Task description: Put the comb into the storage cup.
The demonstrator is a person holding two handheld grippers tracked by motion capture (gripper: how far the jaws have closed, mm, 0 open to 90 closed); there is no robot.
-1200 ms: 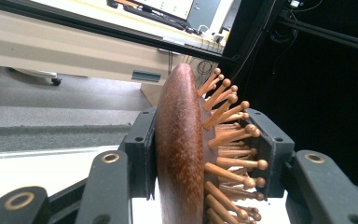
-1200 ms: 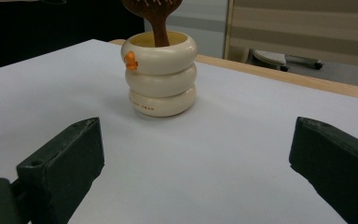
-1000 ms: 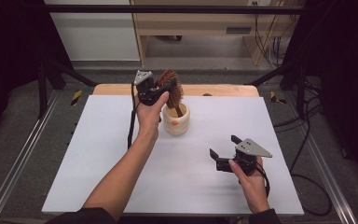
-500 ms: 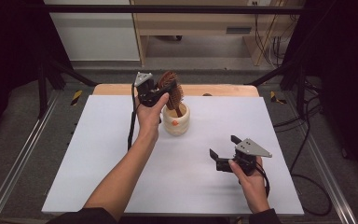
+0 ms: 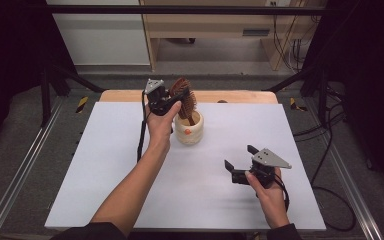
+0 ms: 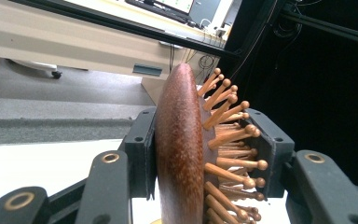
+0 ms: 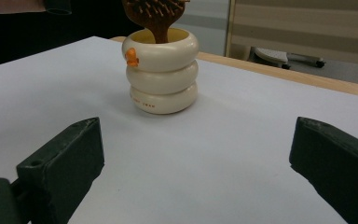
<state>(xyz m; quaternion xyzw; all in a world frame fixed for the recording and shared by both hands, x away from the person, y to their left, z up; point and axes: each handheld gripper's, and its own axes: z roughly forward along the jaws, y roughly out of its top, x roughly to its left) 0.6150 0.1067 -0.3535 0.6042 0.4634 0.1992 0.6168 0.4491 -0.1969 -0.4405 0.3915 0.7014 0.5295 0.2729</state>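
While your left gripper (image 5: 172, 102) stayed raised over the far middle of the table, its jaws were clamped on the head of a brown wooden hairbrush (image 5: 183, 95), one pad flat against the smooth back and the other pressed into the ball-tipped wooden bristles (image 6: 230, 135), as your left gripper view showed at close range. You held the brush upright, its head above the rim and its handle running down into a cream holder (image 5: 189, 129) shaped like three stacked rings, which stood on the white table (image 5: 105, 165) just to the right of your left hand (image 5: 160, 125). Whether the handle's end touched the bottom of the holder could not be told. A small orange knob (image 7: 131, 57) stuck out from the holder's top ring, and faint orange lettering ran along its lowest ring. Your right gripper (image 5: 240, 162) was held low near the table's right front, well apart from the holder, with its jaws spread wide and nothing between them; the right gripper view looked across bare white surface straight at the holder, framed between the two black pads. Your right hand (image 5: 267, 187) gripped its tool from behind, the grey three-cornered plate (image 5: 271, 157) on top. Beyond the white sheet ran a strip of pale wooden edge (image 5: 230, 96), then a grey floor, a light wood cabinet (image 5: 220, 25) and dark cables (image 5: 325, 130) trailing at the right.
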